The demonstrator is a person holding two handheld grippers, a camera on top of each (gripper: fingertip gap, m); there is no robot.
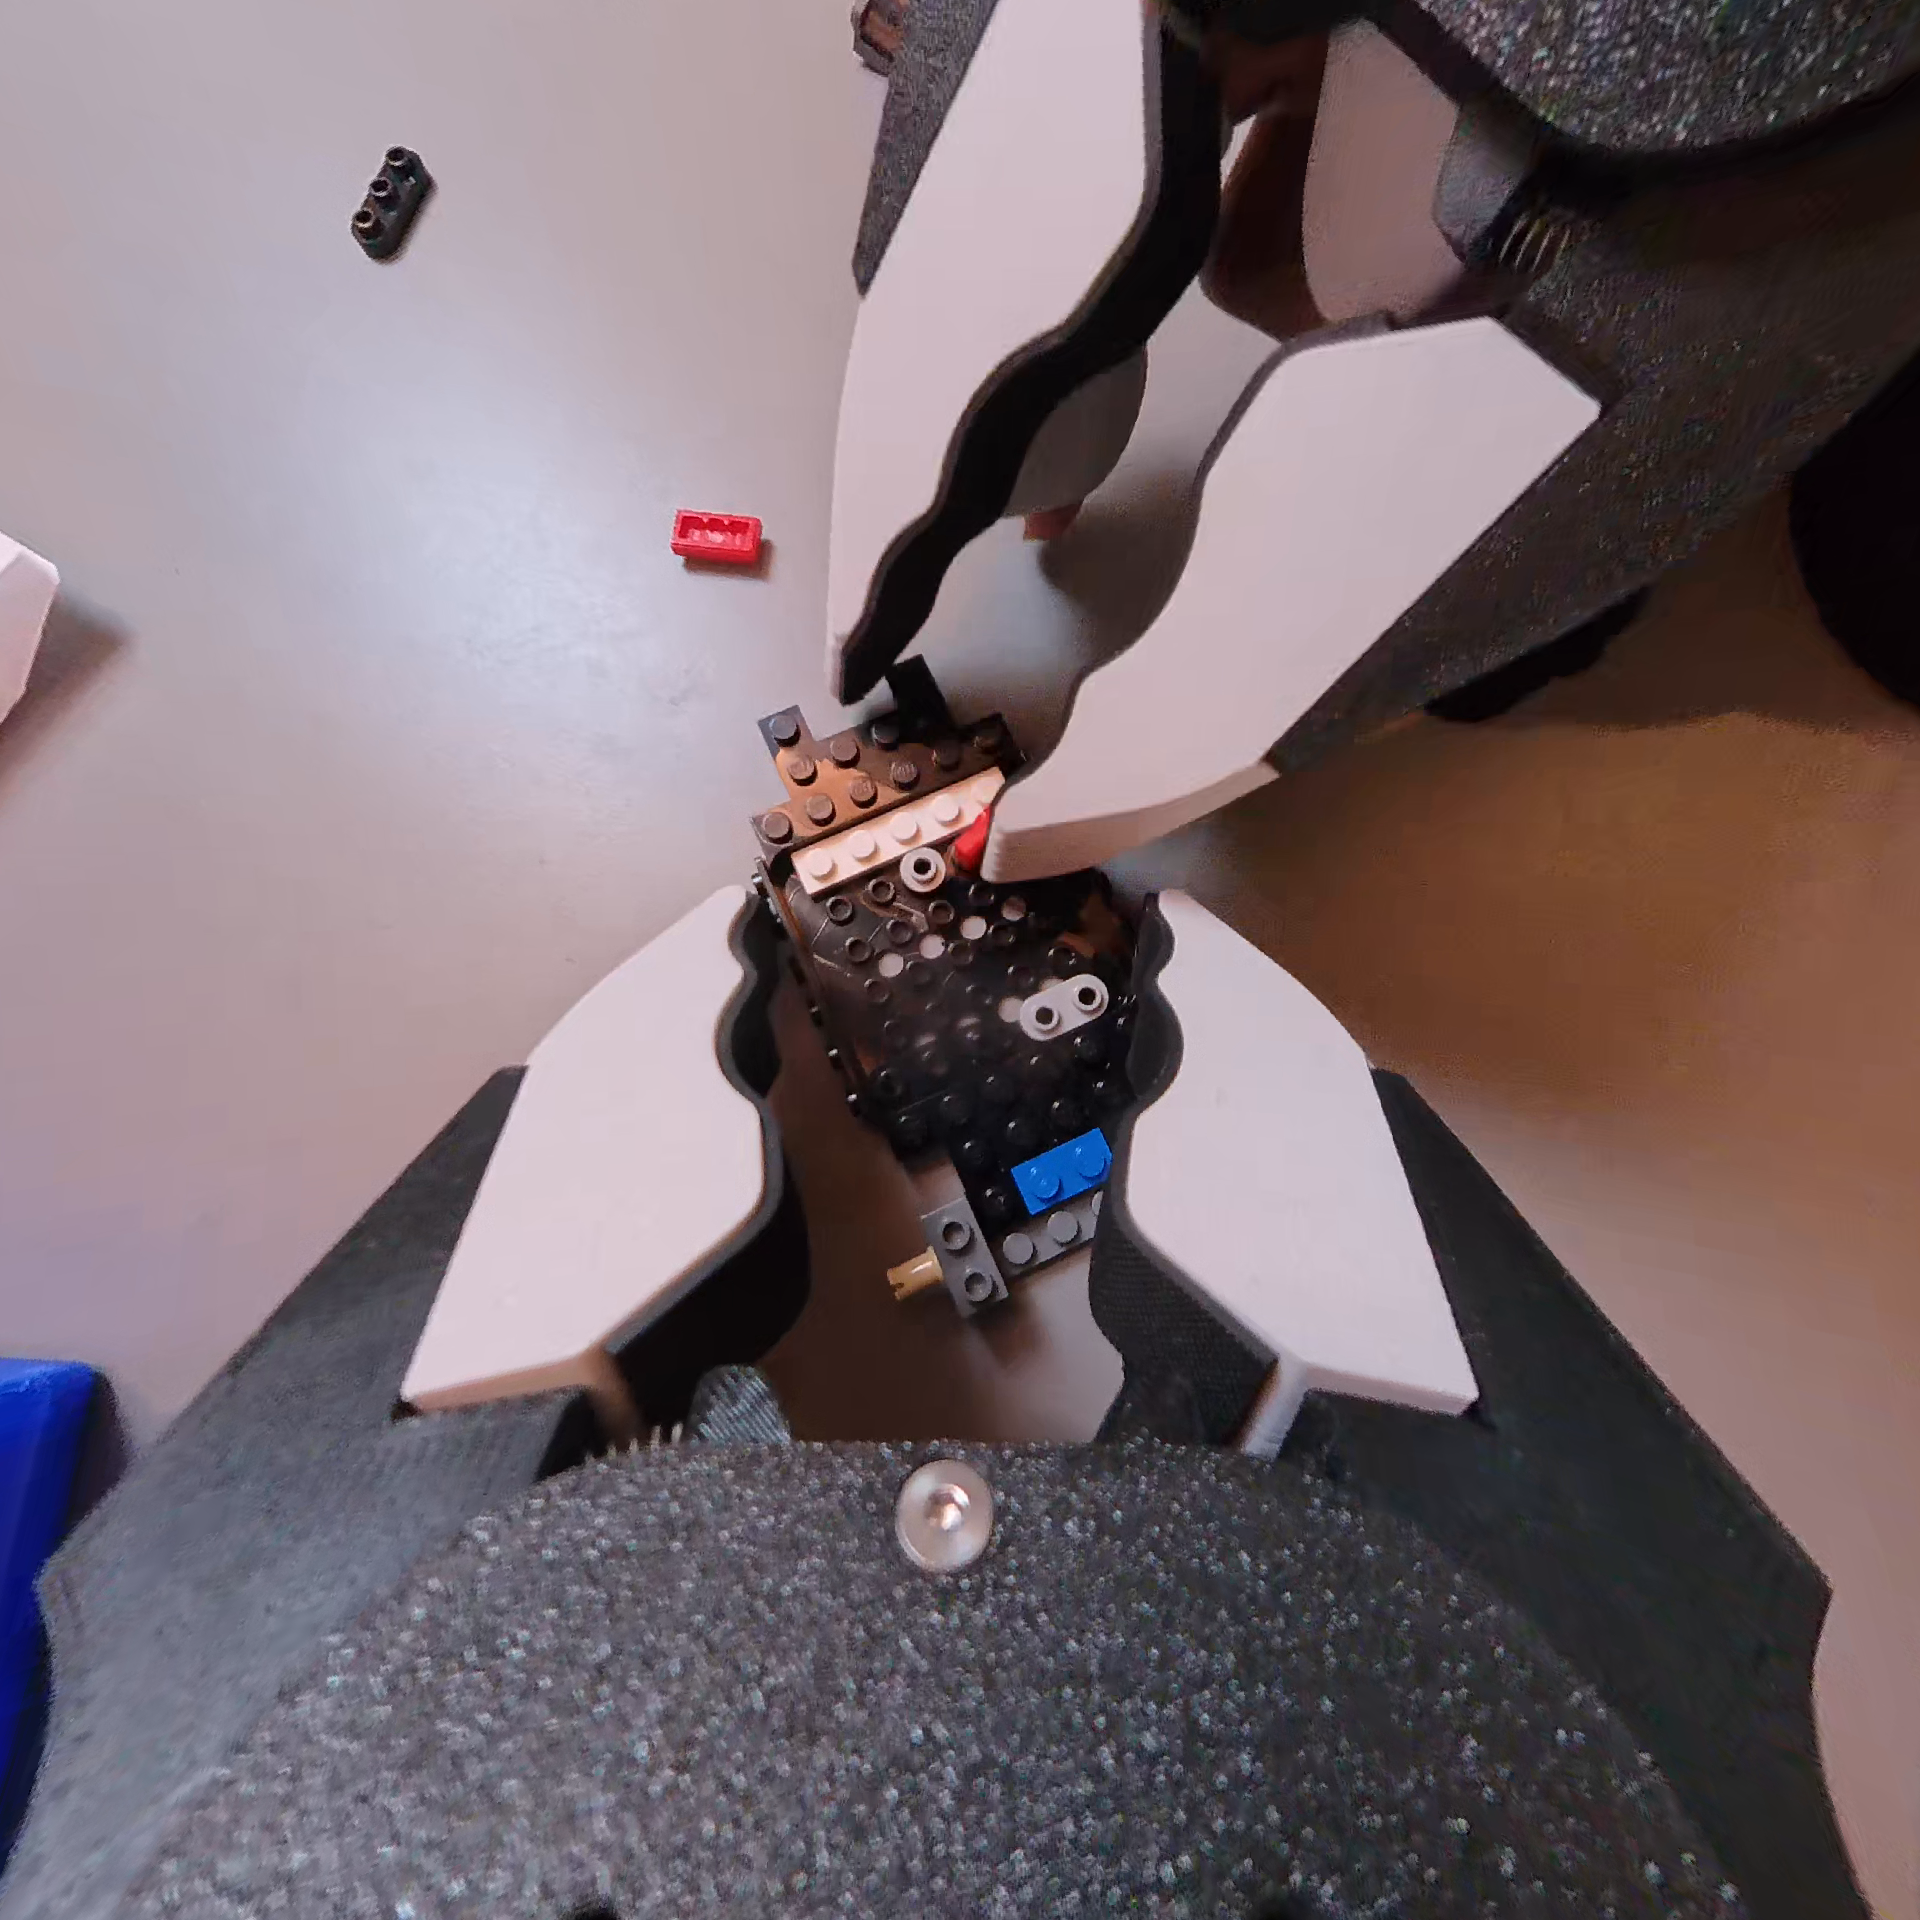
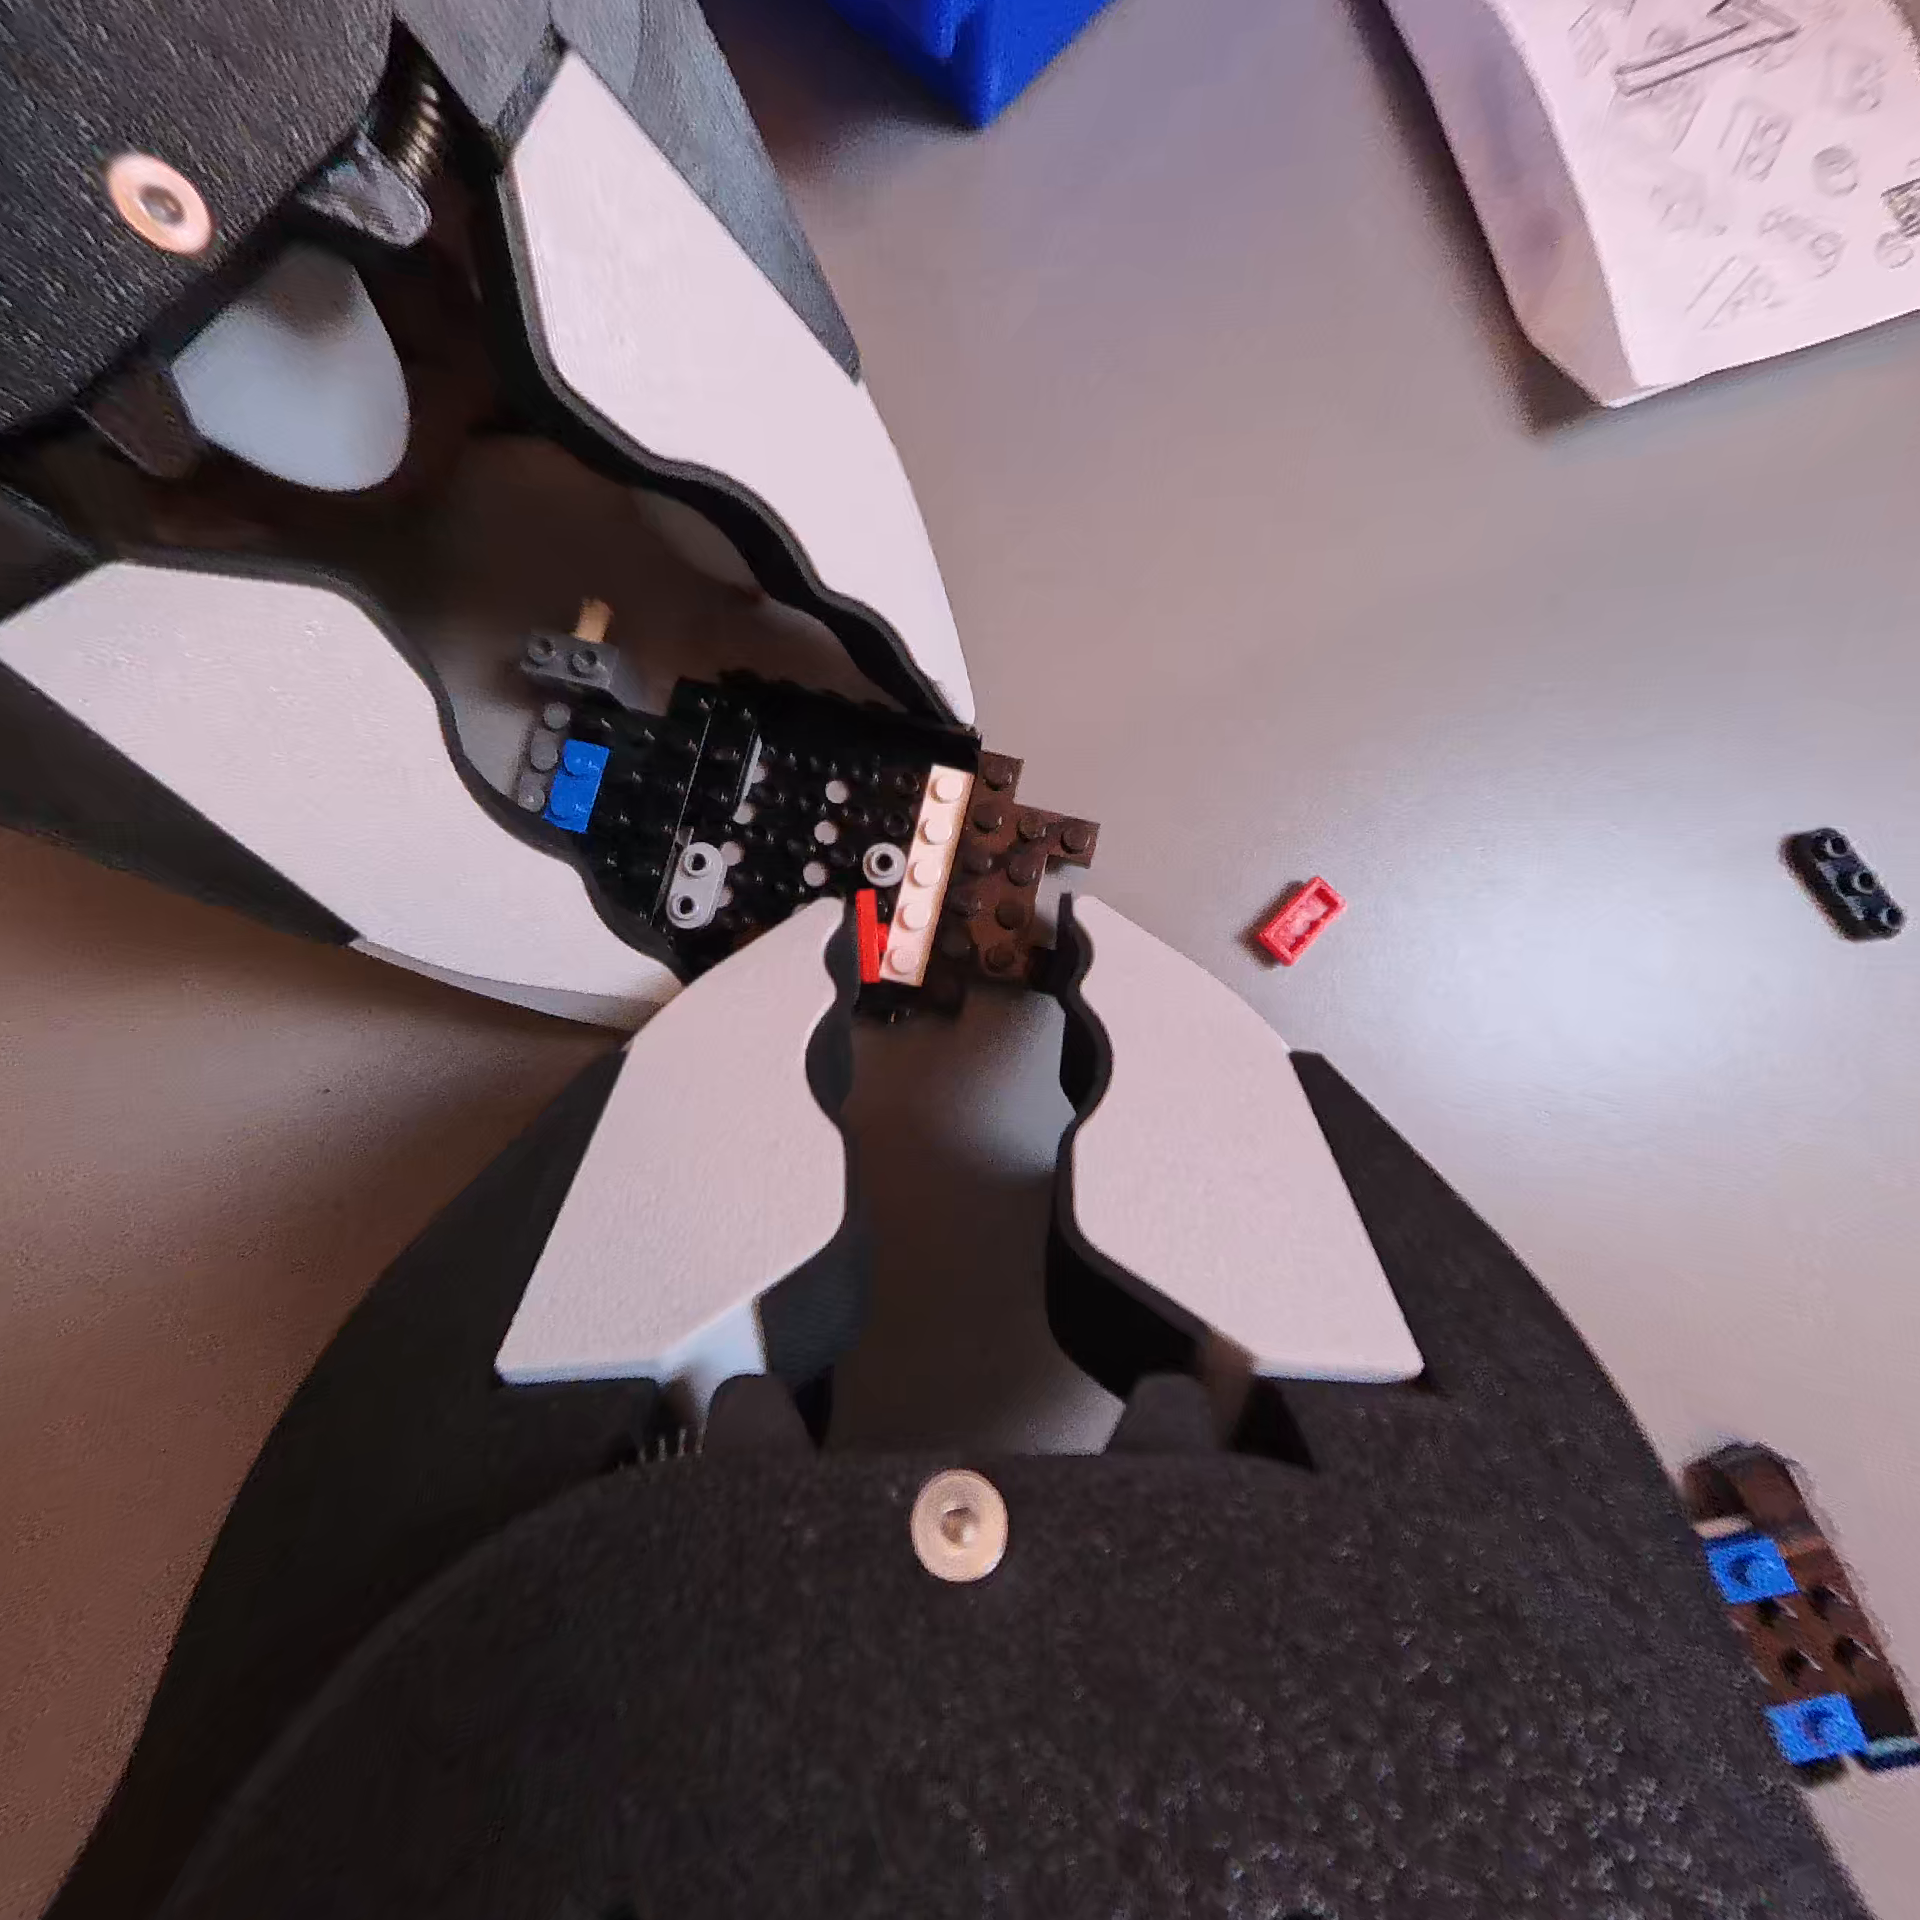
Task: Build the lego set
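Observation:
A black studded brick assembly (image 1: pixel 977 1039) with a blue brick (image 1: pixel 1060 1169), grey pieces, a tan strip (image 1: pixel 894 831) and a brown plate end (image 1: pixel 831 779) is held above the table. My left gripper (image 1: pixel 945 935) is shut on its black middle, one finger on each side. My right gripper (image 2: pixel 951 925) comes in from the other end, and its fingertips press on both sides of the brown and tan end (image 2: pixel 987 883), next to a small red piece (image 2: pixel 871 935). The right gripper also shows in the left wrist view (image 1: pixel 935 764), and the left gripper in the right wrist view (image 2: pixel 800 847).
On the grey table lie a loose red plate (image 2: pixel 1299 920) and a black three-hole piece (image 2: pixel 1844 883). A brown build with blue pieces (image 2: pixel 1797 1610) lies at the right. A white printed booklet (image 2: pixel 1714 187) and a blue bin (image 2: pixel 966 42) sit farther off. The grippers are tip to tip, or close to it.

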